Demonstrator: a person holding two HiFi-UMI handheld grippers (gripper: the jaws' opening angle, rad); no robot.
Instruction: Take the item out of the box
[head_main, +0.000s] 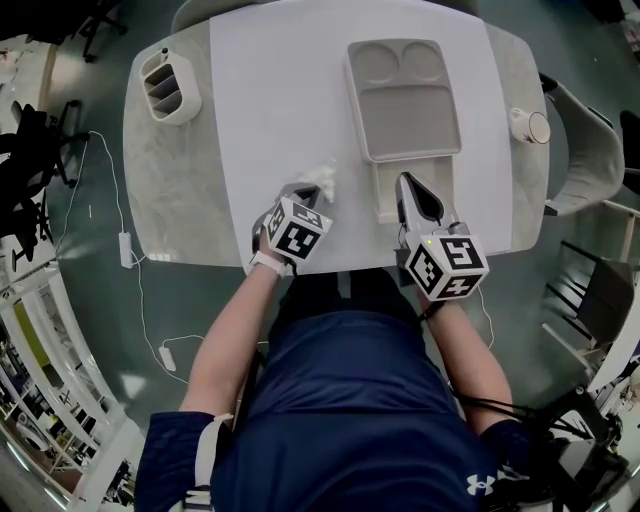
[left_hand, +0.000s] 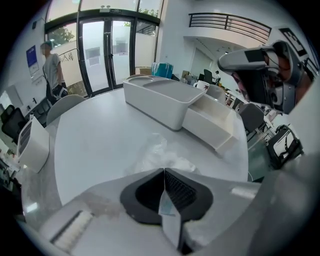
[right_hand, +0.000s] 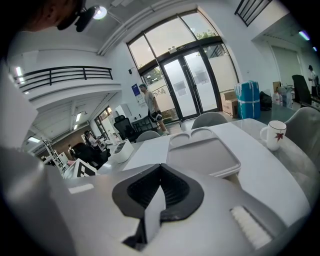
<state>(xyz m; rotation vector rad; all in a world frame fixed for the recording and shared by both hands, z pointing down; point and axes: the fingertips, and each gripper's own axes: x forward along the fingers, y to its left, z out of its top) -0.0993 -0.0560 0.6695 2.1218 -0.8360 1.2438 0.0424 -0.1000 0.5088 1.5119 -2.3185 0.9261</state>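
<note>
Because the crumpled clear plastic packet (left_hand: 162, 152) rests on the white surface (head_main: 270, 100) and not inside the pale grey lidded plastic box (head_main: 352, 100), the removal looks all but finished. By my reading, what remains is to let it go. In the head view the packet lies apart from the box, at roughly 8 o'clock from it. It is at 9 o'clock from the open shallow tray section (head_main: 385, 200) that juts from the box's near side.

The left gripper (left_hand: 164, 170) points steeply down at the packet with its fingers clenched. In the left gripper view the packet's near edge runs right up to the fingertips, at 12 o'clock of them. They appear to pinch a thin fold of the film, which would explain why the packet stands puffed up there rather than flat.

The right gripper (head_main: 408, 182) sits at 3 o'clock of the packet, over the near end of the tray section. Its fingers are pressed together with nothing between them. Its place there reads as a steadying post for the box, though I cannot tell whether it touches the tray.
</note>
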